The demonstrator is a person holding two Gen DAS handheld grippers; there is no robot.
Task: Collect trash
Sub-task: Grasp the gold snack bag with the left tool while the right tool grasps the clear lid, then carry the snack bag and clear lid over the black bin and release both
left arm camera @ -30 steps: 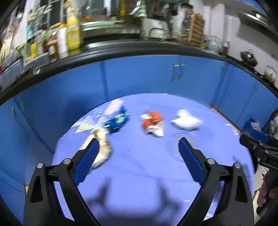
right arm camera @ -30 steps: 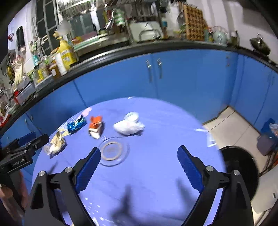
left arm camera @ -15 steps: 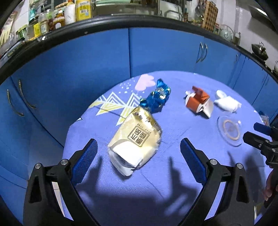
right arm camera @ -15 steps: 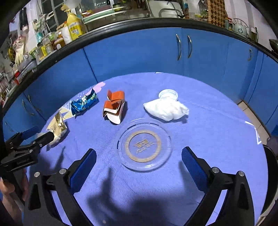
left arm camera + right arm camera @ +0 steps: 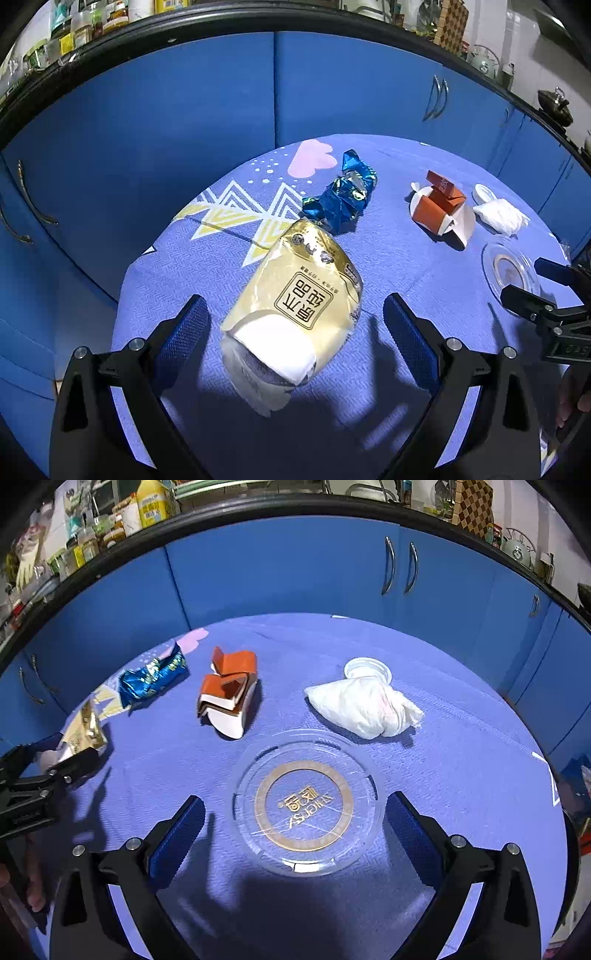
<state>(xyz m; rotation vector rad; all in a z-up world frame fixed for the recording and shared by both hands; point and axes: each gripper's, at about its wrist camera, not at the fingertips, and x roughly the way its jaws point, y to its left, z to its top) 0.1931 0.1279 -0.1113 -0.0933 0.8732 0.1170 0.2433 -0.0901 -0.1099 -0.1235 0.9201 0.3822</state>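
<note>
The left claw (image 5: 295, 321) gapes open astride the gold bag (image 5: 295, 299); the right claw (image 5: 295, 821) is spread wide around the clear lid (image 5: 306, 805) at lower centre.

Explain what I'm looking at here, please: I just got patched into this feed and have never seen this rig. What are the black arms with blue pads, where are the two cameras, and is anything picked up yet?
There is no robot. A person holds a two-finger claw in each hand, and each claw carries a fisheye camera looking forward along its fingers.

The left wrist view shows the left claw open around a gold packet, not gripping it. The right wrist view shows the right claw open around a clear plastic lid, not gripping it either. So nothing is held.

Everything lies on a round table with a blue cloth. Other trash there: a blue foil wrapper, a crushed orange carton, a crumpled white tissue and a small white cap behind it. Blue kitchen cabinets stand beyond.
</note>
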